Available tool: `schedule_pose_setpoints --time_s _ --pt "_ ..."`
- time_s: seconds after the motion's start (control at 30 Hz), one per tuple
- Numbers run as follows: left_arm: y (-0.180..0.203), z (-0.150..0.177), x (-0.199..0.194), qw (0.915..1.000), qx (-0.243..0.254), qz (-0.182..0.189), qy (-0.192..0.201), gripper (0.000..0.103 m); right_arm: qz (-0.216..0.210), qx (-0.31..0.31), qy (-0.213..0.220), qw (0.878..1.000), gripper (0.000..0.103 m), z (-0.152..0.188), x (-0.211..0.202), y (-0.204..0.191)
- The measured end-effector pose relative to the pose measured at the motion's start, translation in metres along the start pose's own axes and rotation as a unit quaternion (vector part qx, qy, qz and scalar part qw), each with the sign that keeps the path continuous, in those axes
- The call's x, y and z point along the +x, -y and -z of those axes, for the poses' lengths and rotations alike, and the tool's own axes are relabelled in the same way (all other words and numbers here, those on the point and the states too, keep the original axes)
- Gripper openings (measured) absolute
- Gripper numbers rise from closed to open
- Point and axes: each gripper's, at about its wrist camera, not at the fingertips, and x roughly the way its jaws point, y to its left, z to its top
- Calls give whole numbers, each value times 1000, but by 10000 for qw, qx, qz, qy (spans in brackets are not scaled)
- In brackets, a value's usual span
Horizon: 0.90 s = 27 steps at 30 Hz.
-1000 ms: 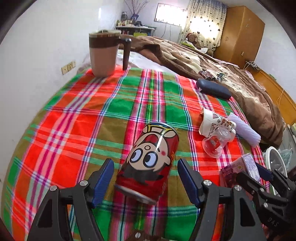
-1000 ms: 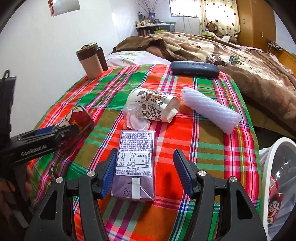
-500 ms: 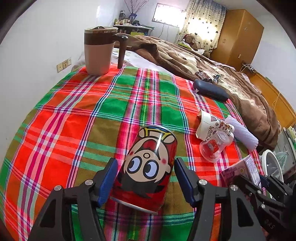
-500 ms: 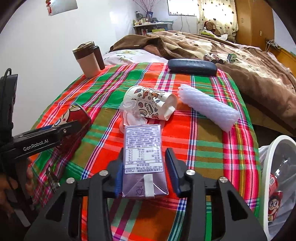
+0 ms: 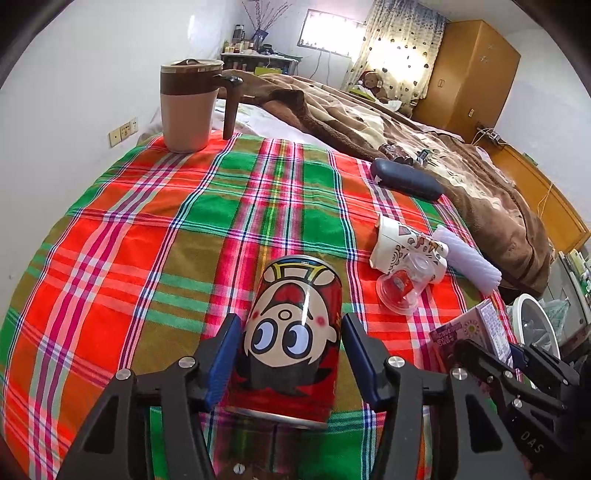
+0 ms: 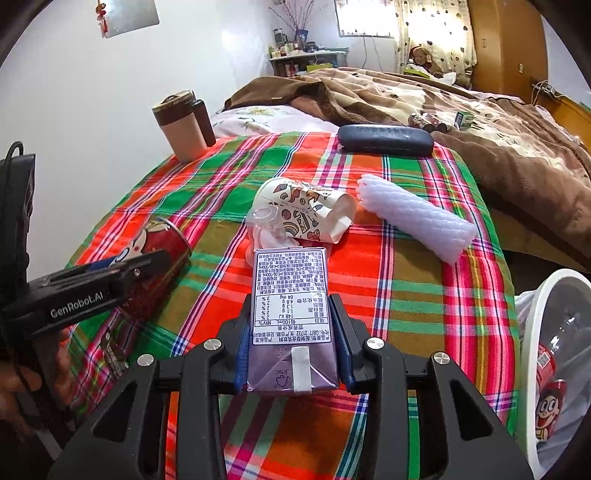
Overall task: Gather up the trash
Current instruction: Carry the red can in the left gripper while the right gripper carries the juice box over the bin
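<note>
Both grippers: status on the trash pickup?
Left gripper closing around red can, pads about touching. Right gripper shut on purple carton. White bin at right, nothing in the way.

Bright window (image 5: 330,33) glare (fisheye-warped edges)

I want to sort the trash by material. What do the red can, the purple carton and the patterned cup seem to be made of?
Can: likely thin metal, glossy; it shows a bright glare streak and a silver rim.
Carton: probably coated paperboard, faint sheen, folded and taped end.
Cup: looks like matte printed paper; its rim is creased and bent.
</note>
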Motion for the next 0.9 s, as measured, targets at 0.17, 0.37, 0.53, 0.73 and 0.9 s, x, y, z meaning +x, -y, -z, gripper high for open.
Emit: schedule_pose_setpoints --time_s 0.17,0.37,0.53,0.73,0.9 --pt "9 5 -9 9999 134 -25 72 55 22 29 93 10000 38 1 -6 1" --pt "11 10 -3 9998 142 11 -102 54 14 33 103 9999 38 2 -8 2" --pt "11 8 2 9997 148 -136 -167 55 13 42 114 9999 38 2 -9 2" --pt "7 10 15 9990 17 -253 -374 60 -4 69 93 9999 38 2 -8 5" --pt "8 10 12 9994 19 -205 -279 52 -20 55 96 9999 38 3 -9 4"
